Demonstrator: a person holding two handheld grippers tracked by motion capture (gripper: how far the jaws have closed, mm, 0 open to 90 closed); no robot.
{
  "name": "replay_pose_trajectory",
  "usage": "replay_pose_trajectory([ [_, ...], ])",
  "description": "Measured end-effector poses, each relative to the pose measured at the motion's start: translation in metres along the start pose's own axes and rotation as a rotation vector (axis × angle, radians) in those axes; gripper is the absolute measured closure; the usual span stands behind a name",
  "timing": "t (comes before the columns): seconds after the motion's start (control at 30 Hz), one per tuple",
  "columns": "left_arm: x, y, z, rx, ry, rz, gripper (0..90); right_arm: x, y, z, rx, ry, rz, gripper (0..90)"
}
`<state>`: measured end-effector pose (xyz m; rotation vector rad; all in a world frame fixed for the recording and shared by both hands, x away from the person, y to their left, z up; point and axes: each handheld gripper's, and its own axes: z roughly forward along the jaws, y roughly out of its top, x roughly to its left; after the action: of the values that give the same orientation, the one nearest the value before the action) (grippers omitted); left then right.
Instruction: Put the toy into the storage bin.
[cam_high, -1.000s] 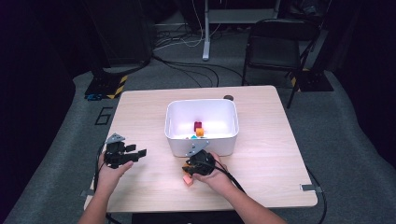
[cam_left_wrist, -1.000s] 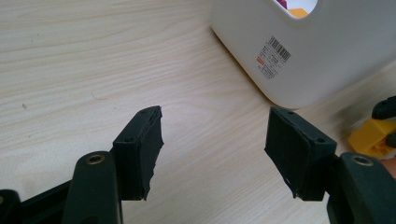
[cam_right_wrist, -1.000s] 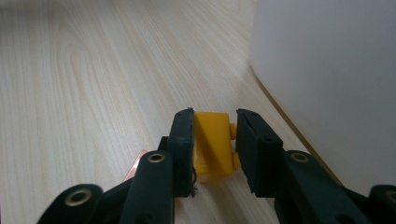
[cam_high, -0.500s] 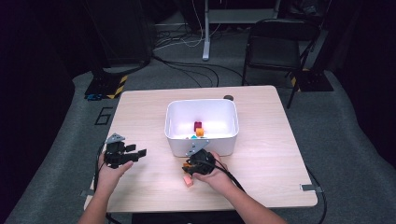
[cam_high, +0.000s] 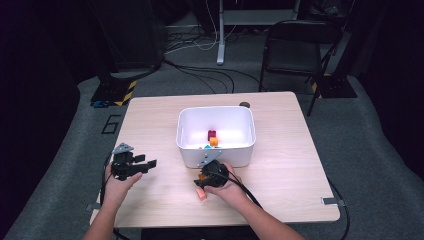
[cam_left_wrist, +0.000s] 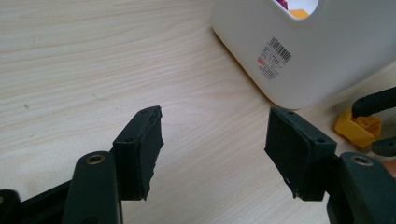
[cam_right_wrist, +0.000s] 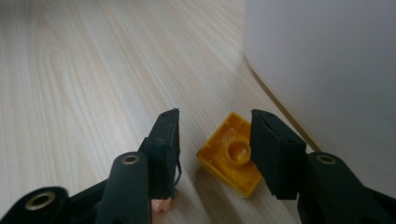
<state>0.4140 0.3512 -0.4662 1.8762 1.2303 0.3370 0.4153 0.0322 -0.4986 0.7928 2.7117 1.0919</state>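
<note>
Here the right gripper (cam_right_wrist: 212, 140) stands spread around a yellow brick (cam_right_wrist: 229, 156) lying hollow side up on the surface (cam_right_wrist: 84, 70), just beside the white bin (cam_right_wrist: 327, 60), likely ready for pickup into it. A pink block (cam_high: 201, 194) lies under its near side. The left gripper (cam_left_wrist: 212, 140), half spread and empty, waits well apart. Against the earlier frame, the right jaws have just been opening, with the brick between them; both hands kept their places.

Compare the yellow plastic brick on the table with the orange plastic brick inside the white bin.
The yellow plastic brick lies on the bare wooden table outside the white bin; the orange plastic brick sits inside it. The yellow one lies hollow side up between the open jaws of the right gripper, which have just been opening; the orange one's pose is too small to tell. Both are small building bricks.
</note>
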Motion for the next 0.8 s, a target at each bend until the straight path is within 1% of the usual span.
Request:
replay_pose_trajectory([
  [0.07,0.0,0.0,0.0,0.001,-0.001,-0.001,35.8,0.0,0.0,0.001,-0.007,-0.003,-0.009,54.5],
  [0.1,0.0,0.0,0.0,0.002,0.001,0.0,35.8,0.001,0.001,0.001,-0.004,-0.008,0.0,55.9],
  [0.17,0.0,0.0,0.0,0.0,0.0,0.0,35.8,0.002,0.001,0.0,-0.015,-0.009,-0.013,56.3],
  [0.2,0.0,0.0,0.0,0.0,0.002,0.0,35.8,0.002,0.001,-0.002,-0.022,-0.007,-0.026,56.0],
  [0.27,0.001,0.0,-0.001,-0.002,0.003,-0.001,35.8,0.004,0.001,-0.006,-0.039,-0.012,-0.014,53.9],
  [0.3,0.0,0.0,-0.001,-0.004,0.004,-0.001,35.8,0.004,0.002,-0.01,-0.046,-0.019,-0.019,51.5],
  [0.33,0.0,0.0,-0.001,-0.004,0.004,-0.001,35.8,0.004,0.002,-0.01,-0.046,-0.019,-0.019,51.5],
  [0.37,0.0,0.0,0.0,-0.005,0.004,0.0,35.8,0.003,0.001,-0.012,-0.038,-0.031,-0.022,49.6],
  [0.4,0.0,0.0,0.0,-0.004,0.004,0.001,35.8,0.003,0.001,-0.012,-0.033,-0.034,-0.011,48.8],
  [0.47,-0.001,0.0,0.0,-0.005,0.003,0.001,35.8,0.001,-0.001,-0.011,-0.018,-0.033,-0.011,48.0],
  [0.5,-0.001,0.0,0.0,-0.009,0.001,0.001,35.8,0.001,-0.002,-0.009,-0.012,-0.038,-0.002,47.9],
  [0.53,-0.001,0.0,0.0,-0.009,0.001,0.001,35.8,0.001,-0.002,-0.009,-0.012,-0.038,-0.002,47.9],
  [0.57,-0.001,0.0,0.0,-0.007,0.001,0.001,35.8,-0.001,-0.004,-0.007,-0.01,-0.042,-0.013,47.3],
  [0.6,0.0,0.0,0.0,0.002,-0.003,0.003,35.8,-0.001,-0.004,-0.006,-0.009,-0.046,-0.012,46.8],
  [0.67,0.0,0.0,0.001,0.001,-0.002,0.003,35.8,-0.002,-0.005,-0.005,-0.004,-0.05,-0.005,46.2],
  [0.8,0.0,0.0,0.0,0.0,-0.002,-0.001,35.8,-0.003,-0.005,0.003,0.013,-0.042,0.0,46.1],
])
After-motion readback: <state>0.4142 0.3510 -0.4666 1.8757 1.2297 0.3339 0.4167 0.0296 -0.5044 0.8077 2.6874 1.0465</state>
